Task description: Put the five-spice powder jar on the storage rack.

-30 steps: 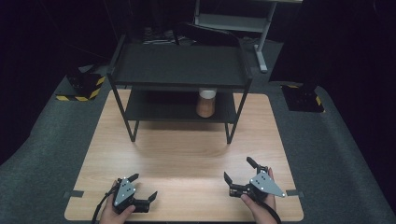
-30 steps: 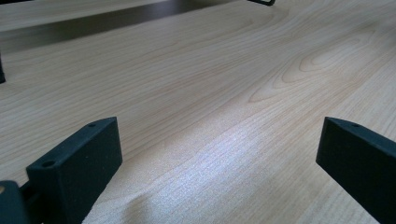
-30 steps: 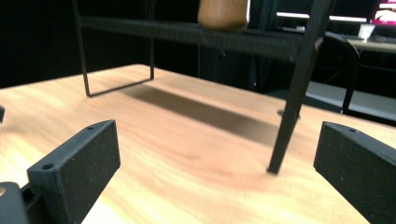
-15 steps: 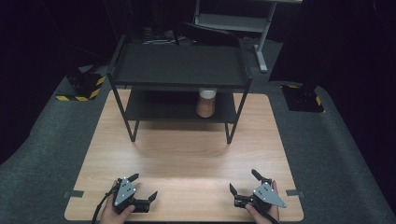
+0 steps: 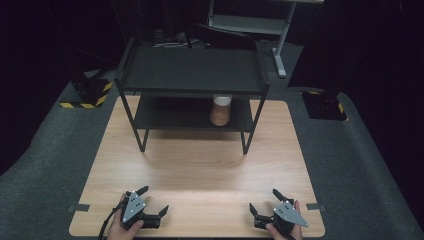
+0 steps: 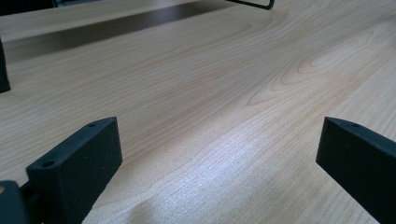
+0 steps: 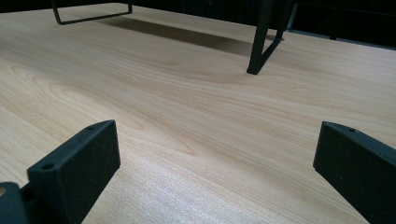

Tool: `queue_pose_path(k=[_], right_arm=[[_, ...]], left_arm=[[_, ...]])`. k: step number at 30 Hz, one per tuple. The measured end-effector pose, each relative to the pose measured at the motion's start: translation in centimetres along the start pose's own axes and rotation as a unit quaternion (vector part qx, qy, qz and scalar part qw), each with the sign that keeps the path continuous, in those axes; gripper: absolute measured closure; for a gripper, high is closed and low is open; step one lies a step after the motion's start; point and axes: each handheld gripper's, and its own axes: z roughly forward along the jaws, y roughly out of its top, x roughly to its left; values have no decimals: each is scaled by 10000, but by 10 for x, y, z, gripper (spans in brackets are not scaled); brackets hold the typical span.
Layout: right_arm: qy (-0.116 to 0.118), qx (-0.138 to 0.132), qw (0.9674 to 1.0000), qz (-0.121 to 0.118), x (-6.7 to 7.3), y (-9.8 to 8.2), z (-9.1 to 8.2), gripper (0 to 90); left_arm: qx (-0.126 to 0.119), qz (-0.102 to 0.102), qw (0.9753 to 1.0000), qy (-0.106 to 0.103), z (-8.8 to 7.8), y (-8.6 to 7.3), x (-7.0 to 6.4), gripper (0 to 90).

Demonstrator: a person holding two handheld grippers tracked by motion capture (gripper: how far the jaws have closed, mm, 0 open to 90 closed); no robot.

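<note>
A black two-tier metal rack (image 5: 192, 70) stands at the back of the wooden table (image 5: 200, 170). On its lower shelf sits a brown cup (image 5: 220, 111) with a white lid. My left gripper (image 5: 152, 200) rests open near the table's front left edge, held by a hand. My right gripper (image 5: 265, 200) rests open near the front right edge, held by the other hand. In the left gripper view the jaws are wide apart over bare wood (image 6: 219, 140). The right gripper view has the jaws spread too, with a rack leg (image 7: 261, 42) ahead.
Grey carpet (image 5: 360, 165) surrounds the table. Black blocks with yellow stripes sit on the floor at the back left (image 5: 90, 92) and back right (image 5: 325, 105). A grey desk frame (image 5: 250, 22) stands behind the rack.
My right gripper has drawn back toward the table's front right edge and settled low. The left gripper has stayed put.
</note>
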Motion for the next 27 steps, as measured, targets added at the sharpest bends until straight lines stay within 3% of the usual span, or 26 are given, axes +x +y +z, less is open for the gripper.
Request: queue_pose_path(k=[2, 8, 14, 27], right_arm=[[33, -21, 10000, -42, 0, -1, 0, 5], [169, -118, 9996, 171, -9, -4, -3, 5], [300, -65, 9995, -91, -9, -3, -2, 6], [237, -126, 9996, 39, -7, -5, -3, 6]], left_arm=[[-6, 0, 10000, 6, 0, 0, 0, 5], [18, 41, 10000, 65, 0, 1, -3, 5], [47, 69, 10000, 42, 0, 1, -3, 5], [43, 54, 10000, -54, -1, 1, 0, 5]])
